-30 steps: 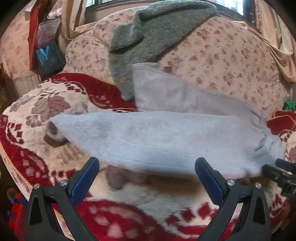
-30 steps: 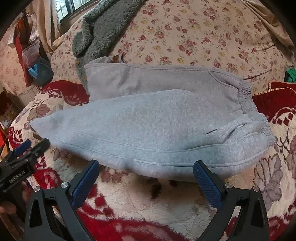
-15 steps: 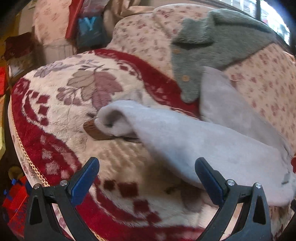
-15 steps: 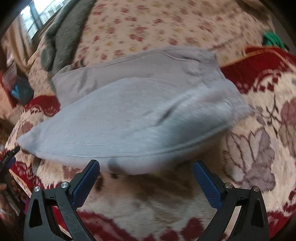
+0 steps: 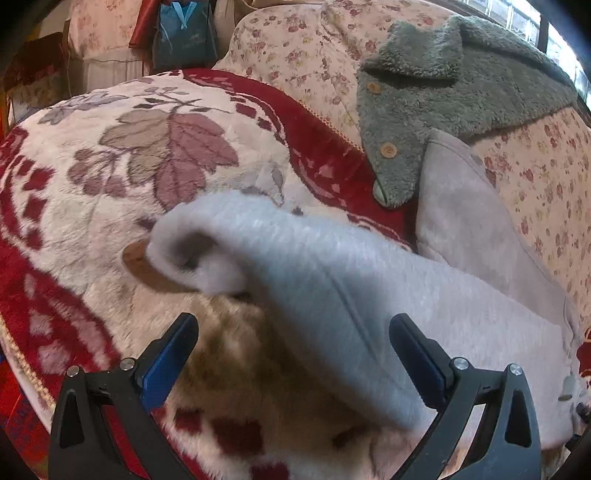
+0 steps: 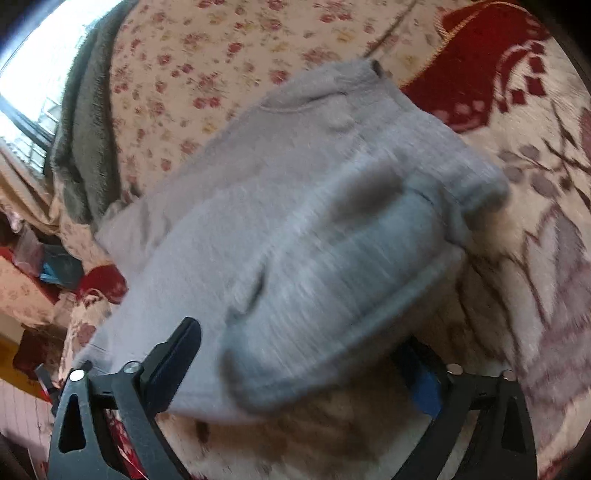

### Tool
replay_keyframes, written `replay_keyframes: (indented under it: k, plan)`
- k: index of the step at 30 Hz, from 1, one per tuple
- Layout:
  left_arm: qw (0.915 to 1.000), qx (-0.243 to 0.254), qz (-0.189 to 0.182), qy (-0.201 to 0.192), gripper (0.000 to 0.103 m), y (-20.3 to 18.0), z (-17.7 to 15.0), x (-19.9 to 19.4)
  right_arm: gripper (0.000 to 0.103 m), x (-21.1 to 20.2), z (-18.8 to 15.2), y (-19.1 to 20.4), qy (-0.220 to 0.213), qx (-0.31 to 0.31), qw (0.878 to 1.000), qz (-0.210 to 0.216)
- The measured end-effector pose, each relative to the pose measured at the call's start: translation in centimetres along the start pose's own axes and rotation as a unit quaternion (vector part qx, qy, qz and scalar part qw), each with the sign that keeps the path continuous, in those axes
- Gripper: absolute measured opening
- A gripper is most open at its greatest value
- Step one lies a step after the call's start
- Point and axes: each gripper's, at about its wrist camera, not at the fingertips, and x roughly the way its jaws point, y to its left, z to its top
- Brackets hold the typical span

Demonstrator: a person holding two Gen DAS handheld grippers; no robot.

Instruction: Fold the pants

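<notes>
Grey sweatpants (image 5: pixel 369 295) lie folded lengthwise, one leg over the other, on a red and cream floral blanket (image 5: pixel 110 177). In the left wrist view the leg cuff end (image 5: pixel 199 254) lies just ahead of my left gripper (image 5: pixel 293 350), which is open and empty, its right finger beside the leg's near edge. In the right wrist view the waistband end of the pants (image 6: pixel 314 229) fills the middle. My right gripper (image 6: pixel 306 362) is open, and the pants' near edge lies between its fingers.
A green fleece jacket (image 5: pixel 443 92) with buttons lies on the flowered cover (image 5: pixel 295 48) behind the pants, touching the far leg. Bags and clutter (image 5: pixel 181 33) stand at the far left. The blanket's corded edge (image 5: pixel 22 354) runs down the left side.
Both grippers moved closer to the pants: the left toward the cuff end, the right toward the waistband end. The pants lie as before. Both grippers stay open.
</notes>
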Motion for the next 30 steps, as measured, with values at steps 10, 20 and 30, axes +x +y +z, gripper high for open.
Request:
replay_keyframes:
  k: [10, 20, 30]
  plan:
    - [0.9955, -0.013, -0.089, 0.031, 0.015, -1.1, 2.7, 1.5, 0.031, 0.5, 1.3, -1.4, 0.007, 0.042, 0.996, 0.077]
    - [0.9875, 0.051, -0.149, 0.0, 0.011, -6.1, 4.6, -4.8, 0.026, -5.6, 4.0, -0.8, -0.052, 0.027, 0.991, 0.12]
    - [0.9681, 0.142, -0.206, -0.004, 0.011, -6.7, 0.1, -8.4, 0.025, -12.5, 0.8, -2.4, -0.048, -0.017, 0.994, 0.1]
